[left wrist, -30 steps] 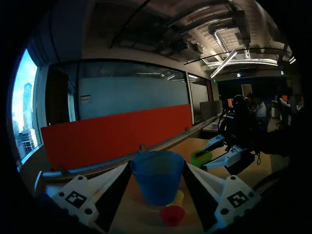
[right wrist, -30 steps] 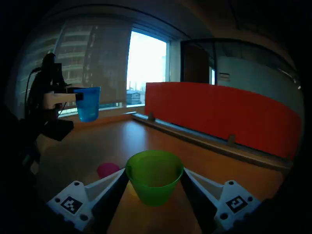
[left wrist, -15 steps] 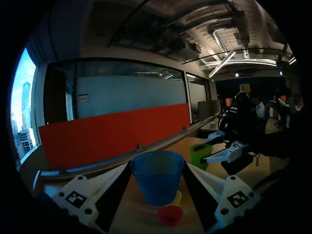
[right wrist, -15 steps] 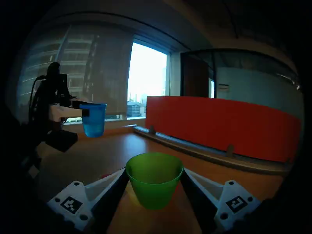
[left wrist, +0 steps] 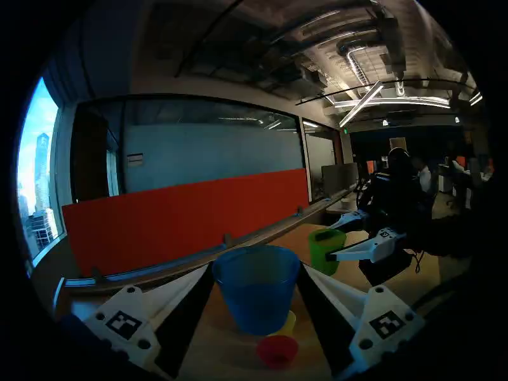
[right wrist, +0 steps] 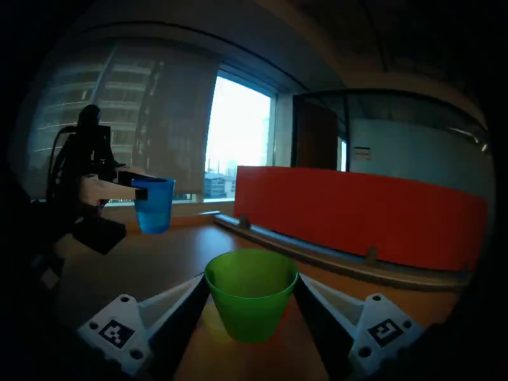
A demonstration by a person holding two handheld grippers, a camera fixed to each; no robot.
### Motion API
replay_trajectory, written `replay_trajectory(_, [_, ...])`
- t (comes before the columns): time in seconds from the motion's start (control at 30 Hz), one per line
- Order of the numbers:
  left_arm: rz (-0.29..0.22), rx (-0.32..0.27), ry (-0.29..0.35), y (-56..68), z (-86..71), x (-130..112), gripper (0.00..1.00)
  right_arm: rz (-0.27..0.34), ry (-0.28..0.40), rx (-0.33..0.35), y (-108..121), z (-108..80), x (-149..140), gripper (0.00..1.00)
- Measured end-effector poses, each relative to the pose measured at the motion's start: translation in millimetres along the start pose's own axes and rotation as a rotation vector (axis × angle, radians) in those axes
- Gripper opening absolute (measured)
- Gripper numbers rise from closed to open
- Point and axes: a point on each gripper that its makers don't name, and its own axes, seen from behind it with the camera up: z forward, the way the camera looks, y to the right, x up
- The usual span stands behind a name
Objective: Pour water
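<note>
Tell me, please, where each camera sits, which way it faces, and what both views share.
Left gripper view: rides on the left gripper, faces along its fingers over the blue cup toward the orange partition; the right gripper holds the green cup farther off at right.
Right gripper view: rides on the right gripper, faces over the green cup toward the window; the left gripper appears far left.
Shared: both held cups, both grippers, the partition, the wooden table.
</note>
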Motion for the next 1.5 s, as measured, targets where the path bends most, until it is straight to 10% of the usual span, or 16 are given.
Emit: replay_trajectory(1.5, [0.365, 0.051, 0.043, 3.2, 6.0, 46.4, 0.89, 0.039, -0.003, 0.272, -106.3, -4.7, 17.9, 0.91])
